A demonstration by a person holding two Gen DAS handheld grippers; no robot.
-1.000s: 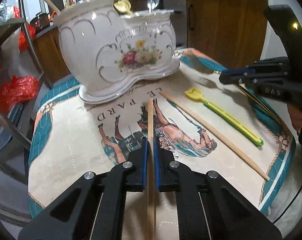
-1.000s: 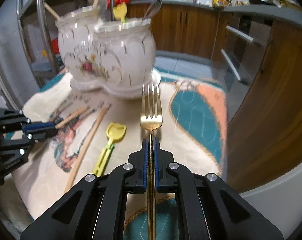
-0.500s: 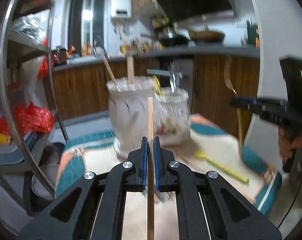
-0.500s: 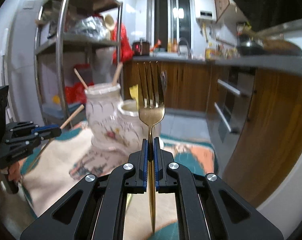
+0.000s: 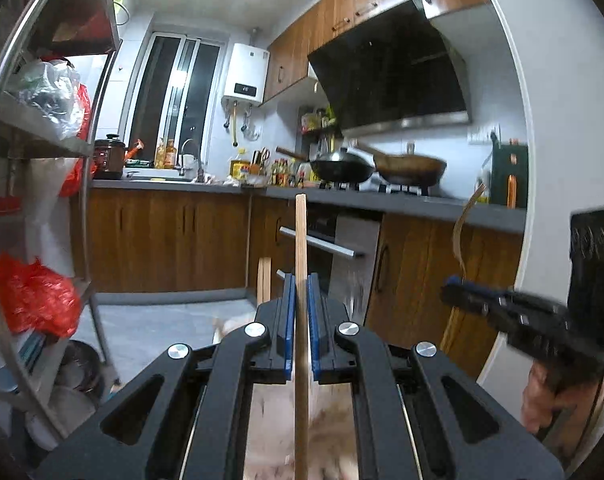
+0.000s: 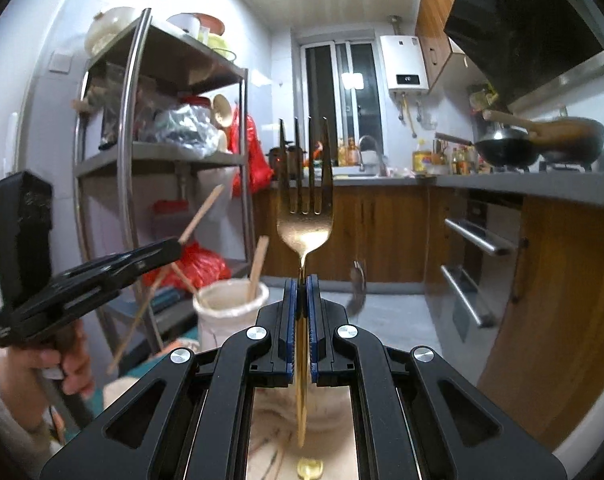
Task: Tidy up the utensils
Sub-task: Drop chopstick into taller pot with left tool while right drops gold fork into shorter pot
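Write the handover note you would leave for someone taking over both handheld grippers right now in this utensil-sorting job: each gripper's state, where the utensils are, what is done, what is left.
Left gripper: shut on a wooden chopstick, raised and pointing out level.
Right gripper: shut on a gold fork, tines up, also raised.
Holder: the white ceramic utensil holder sits below, ahead of both grippers; two chopsticks already stand in its left pot.
Done: both utensils are picked up, clear of the table.
Left: drop the chopstick in with the others, and the fork probably in the other pot, which is hardly visible now. The tabletop is mostly hidden, so check it for leftovers.
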